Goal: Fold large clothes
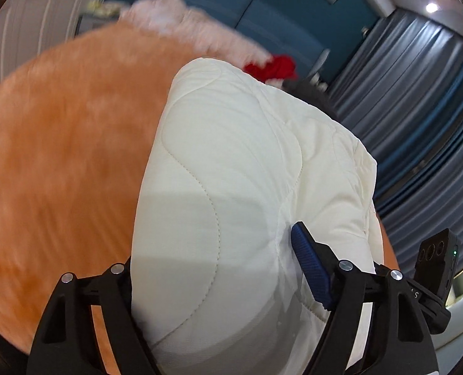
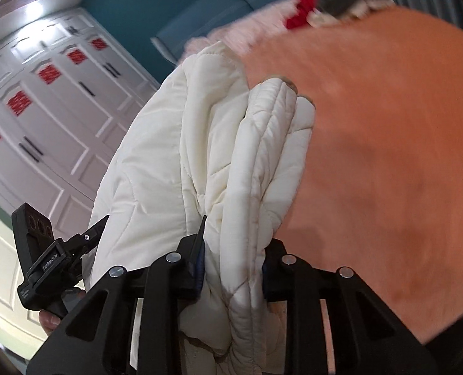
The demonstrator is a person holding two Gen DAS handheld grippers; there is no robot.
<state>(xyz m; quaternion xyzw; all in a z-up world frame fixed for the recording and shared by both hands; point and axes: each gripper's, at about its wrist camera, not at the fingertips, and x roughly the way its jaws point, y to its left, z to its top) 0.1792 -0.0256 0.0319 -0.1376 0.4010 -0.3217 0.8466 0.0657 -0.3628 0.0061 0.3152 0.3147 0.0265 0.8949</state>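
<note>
A thick white quilted coat (image 1: 231,162) hangs bundled over an orange fuzzy blanket (image 1: 59,156). My left gripper (image 1: 212,250) is shut on a fat bunch of it. The right blue pad (image 1: 306,268) digs into the cloth, while the left finger is hidden behind the bulge. In the right wrist view, the same white coat (image 2: 156,156) is gathered into several folded layers. My right gripper (image 2: 234,243) is shut on those layers, which fill the narrow gap between its pads. The left gripper's body (image 2: 41,250) shows at the lower left, held by a hand (image 2: 48,318).
Pink fluffy fabric (image 1: 181,22) and a red cloth (image 1: 272,67) lie at the blanket's far edge. Grey-blue curtains (image 1: 419,100) hang on one side. A white panelled wardrobe (image 2: 50,118) stands on the other, with a teal wall (image 2: 175,3) behind.
</note>
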